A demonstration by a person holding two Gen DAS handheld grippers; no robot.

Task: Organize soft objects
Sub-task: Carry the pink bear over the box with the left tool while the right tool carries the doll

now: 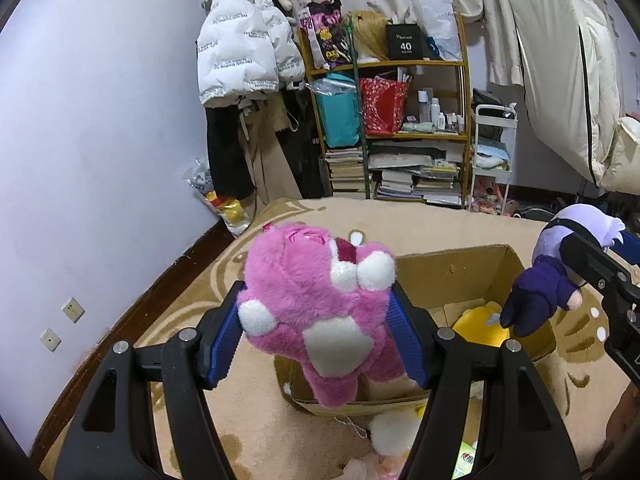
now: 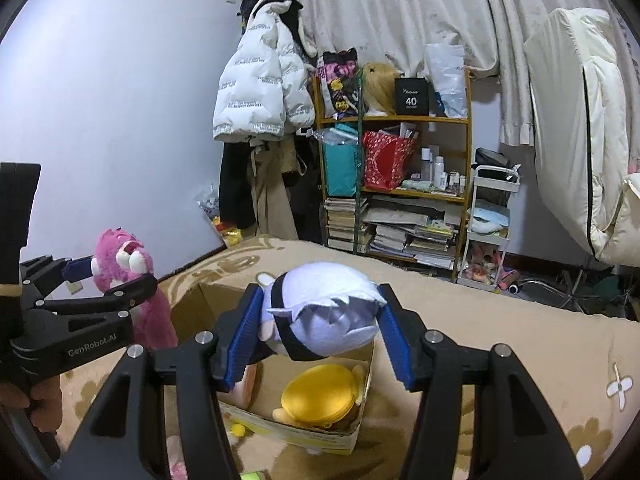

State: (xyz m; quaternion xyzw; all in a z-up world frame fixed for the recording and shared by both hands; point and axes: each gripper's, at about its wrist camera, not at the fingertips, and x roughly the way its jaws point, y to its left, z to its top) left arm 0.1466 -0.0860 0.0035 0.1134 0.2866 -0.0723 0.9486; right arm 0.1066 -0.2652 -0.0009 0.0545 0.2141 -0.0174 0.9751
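Left claw (image 1: 316, 332): blue pads pressed into both flanks of the pink bear (image 1: 320, 304), jaws about half spread, clenched on it. Bear hangs face up, white muzzle toward the room, feet dangling over the near rim of the box (image 1: 452, 268). In the right view the same claw (image 2: 108, 276) comes in from the left edge with the bear (image 2: 128, 268) pinched at chest height, left of the box

Right claw (image 2: 318, 324): jaws fairly narrow, pads squeezing the lilac doll (image 2: 332, 312) from both sides, grasping it. Doll lies crosswise, pale hair forward, black band across the head, held above the open box (image 2: 360, 428). In the left view the doll (image 1: 560, 264) shows at the right edge with dark purple clothes hanging down over the box's right wall

Box: brown cardboard, flaps up, sitting on a beige blanket (image 2: 500, 340) with cream flower print. Inside, a yellow plush (image 2: 320, 392) lies on the bottom. A white fluffy toy (image 1: 392, 432) lies just outside the near wall, partly hidden by the left claw's frame

Beyond the blanket: lilac wall (image 1: 100, 120) on the left, white puffer jacket (image 1: 244, 44) hanging with dark clothes below it. Wooden shelf (image 1: 400, 64) with bags, bottles, and stacked books at the bottom. White trolley (image 1: 492, 152) right of it. Cream curtain (image 2: 400, 8) across the back
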